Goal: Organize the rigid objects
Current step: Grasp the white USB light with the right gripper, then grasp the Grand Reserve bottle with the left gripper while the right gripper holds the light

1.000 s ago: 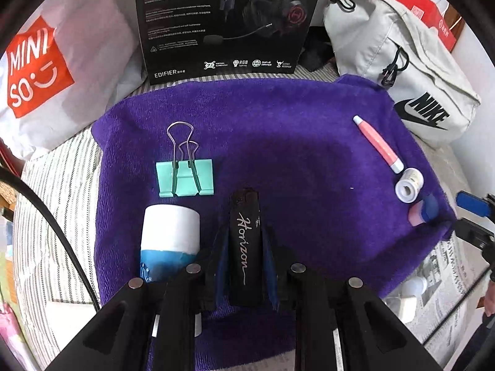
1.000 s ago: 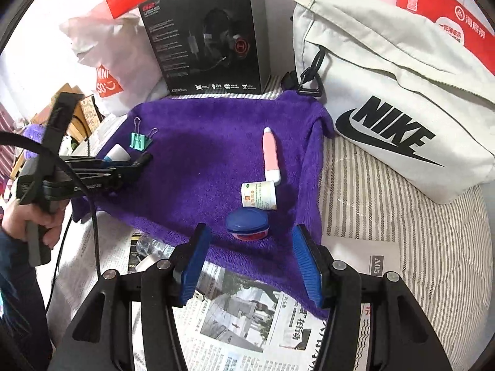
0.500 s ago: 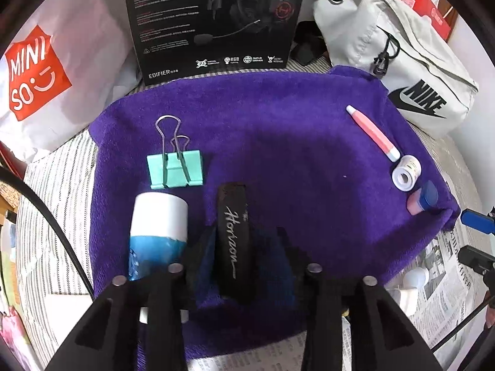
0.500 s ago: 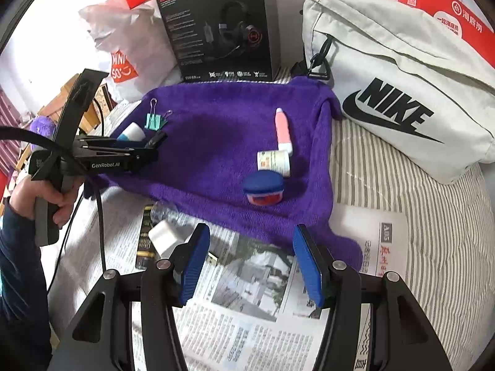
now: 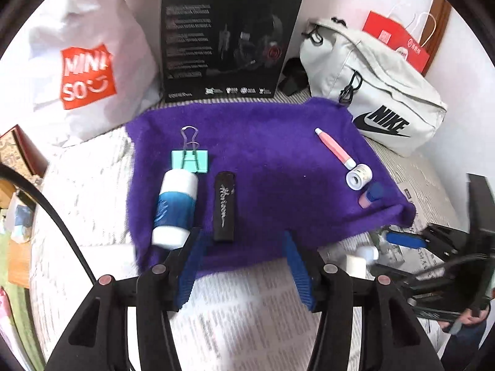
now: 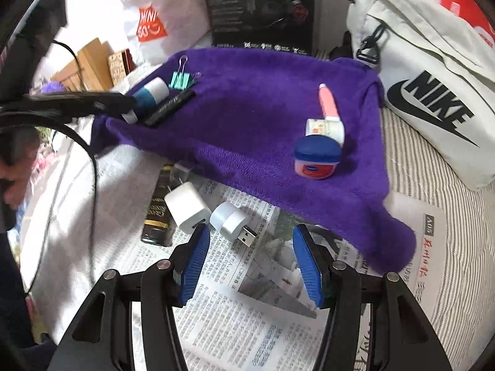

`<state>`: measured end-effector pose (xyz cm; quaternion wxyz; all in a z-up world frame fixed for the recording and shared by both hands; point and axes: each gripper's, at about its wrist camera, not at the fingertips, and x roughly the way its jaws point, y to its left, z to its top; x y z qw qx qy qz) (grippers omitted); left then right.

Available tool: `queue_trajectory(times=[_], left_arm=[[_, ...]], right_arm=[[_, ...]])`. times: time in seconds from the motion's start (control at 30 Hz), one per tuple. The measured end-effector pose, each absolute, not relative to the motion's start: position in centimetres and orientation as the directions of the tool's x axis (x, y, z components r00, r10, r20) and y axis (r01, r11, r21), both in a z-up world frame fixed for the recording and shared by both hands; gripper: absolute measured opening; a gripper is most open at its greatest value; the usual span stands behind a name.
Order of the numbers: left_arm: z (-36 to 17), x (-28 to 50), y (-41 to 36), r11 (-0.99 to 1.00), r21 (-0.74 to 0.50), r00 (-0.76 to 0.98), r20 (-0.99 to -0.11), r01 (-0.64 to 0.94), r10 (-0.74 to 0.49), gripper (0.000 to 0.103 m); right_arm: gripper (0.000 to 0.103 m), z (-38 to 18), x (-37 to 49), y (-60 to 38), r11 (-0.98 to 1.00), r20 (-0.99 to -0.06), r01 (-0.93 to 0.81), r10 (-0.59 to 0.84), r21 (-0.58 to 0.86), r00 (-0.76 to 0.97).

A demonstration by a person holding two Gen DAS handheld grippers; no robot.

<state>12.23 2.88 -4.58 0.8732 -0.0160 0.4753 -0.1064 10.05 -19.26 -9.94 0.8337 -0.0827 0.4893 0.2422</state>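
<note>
**Two open grippers, black case released on the purple towel**

One black oblong case with silver script lies flat on the purple fleece towel, near its front left edge. Its long axis runs from the left gripper toward the black headset box. Just left of it lies a white and blue cylindrical bottle, roughly parallel, with a mint green binder clip beyond.

A second ago the left gripper clamped this case; now its blue jaws stand wide, drawn back over newspaper, holding nothing.

The right gripper is also spread wide and empty, above the newspaper near a white plug adapter and a white round USB lamp.
</note>
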Motion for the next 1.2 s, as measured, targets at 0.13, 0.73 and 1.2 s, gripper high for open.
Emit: queue_trajectory(times=[0.13,0.73,1.2], left_arm=[[-4.5,10.6,3.4,0.98,-0.126,0.531,-0.826,0.153,-0.189,0.051],[-7.3,8.7,1.7,0.975,-0.124,0.464,-0.863,0.186,-0.199,0.051],[-10.2,9.4,-5.7,0.947,-0.136,0.365,-0.899,0.29,-0.241,0.052]], right_arm=[[0.055,-10.9,10.3,-18.6,0.864,-0.863,-0.497,0.309,0.078,0.4],[0.023,-9.6,9.4,-20.4,0.894,-0.839,-0.444,0.286,0.059,0.463],[0.023,-7.4,6.5,-28.7,0.961,-0.818,-0.261,0.223,0.093,0.53]])
